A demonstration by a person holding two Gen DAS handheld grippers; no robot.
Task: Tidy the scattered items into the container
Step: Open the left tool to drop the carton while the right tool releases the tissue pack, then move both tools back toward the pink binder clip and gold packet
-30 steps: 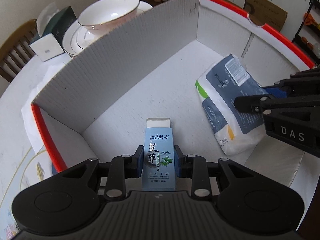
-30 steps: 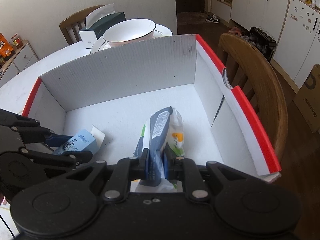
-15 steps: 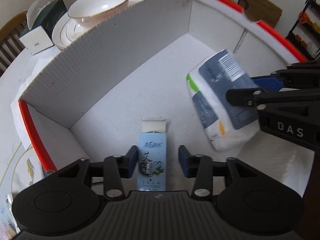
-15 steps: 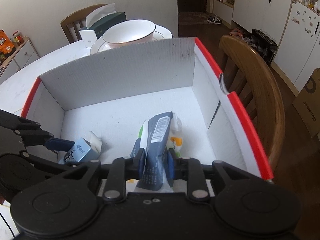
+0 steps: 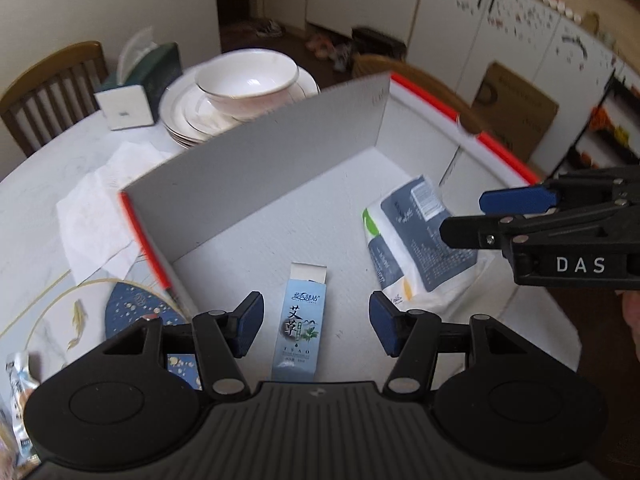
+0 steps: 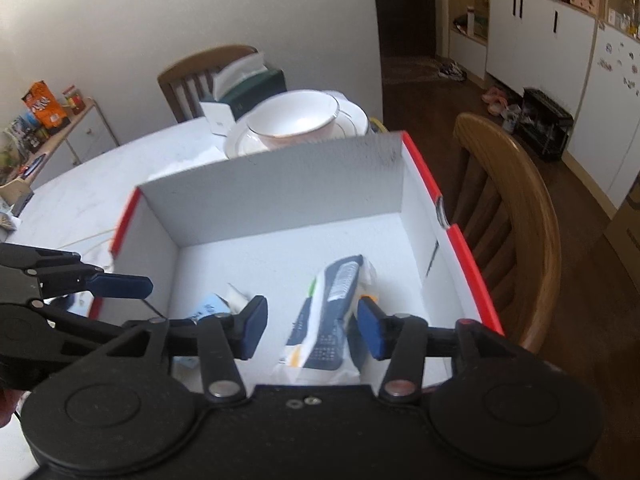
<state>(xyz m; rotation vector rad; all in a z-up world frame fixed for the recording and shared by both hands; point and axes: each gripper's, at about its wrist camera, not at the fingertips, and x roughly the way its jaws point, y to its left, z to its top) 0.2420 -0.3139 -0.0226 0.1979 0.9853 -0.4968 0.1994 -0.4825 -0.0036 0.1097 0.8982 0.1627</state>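
Observation:
A white cardboard box with red rims (image 5: 256, 168) (image 6: 280, 200) stands on the table. A light blue carton (image 5: 298, 326) lies flat on its floor, partly hidden in the right wrist view (image 6: 210, 308). A blue and white wipes pack (image 5: 416, 240) (image 6: 328, 316) lies to its right. My left gripper (image 5: 316, 328) is open above the carton and holds nothing. My right gripper (image 6: 312, 328) is open above the pack and holds nothing.
A bowl on stacked plates (image 5: 244, 88) and a tissue box (image 5: 140, 80) stand behind the box. A crumpled tissue (image 5: 96, 208) and a dark blue item (image 5: 136, 312) lie left of the box. A wooden chair (image 6: 516, 216) stands at the right.
Both grippers opened, let go of the carton and the wipes pack inside the box, and lifted up and back. Both items now lie on the box floor.

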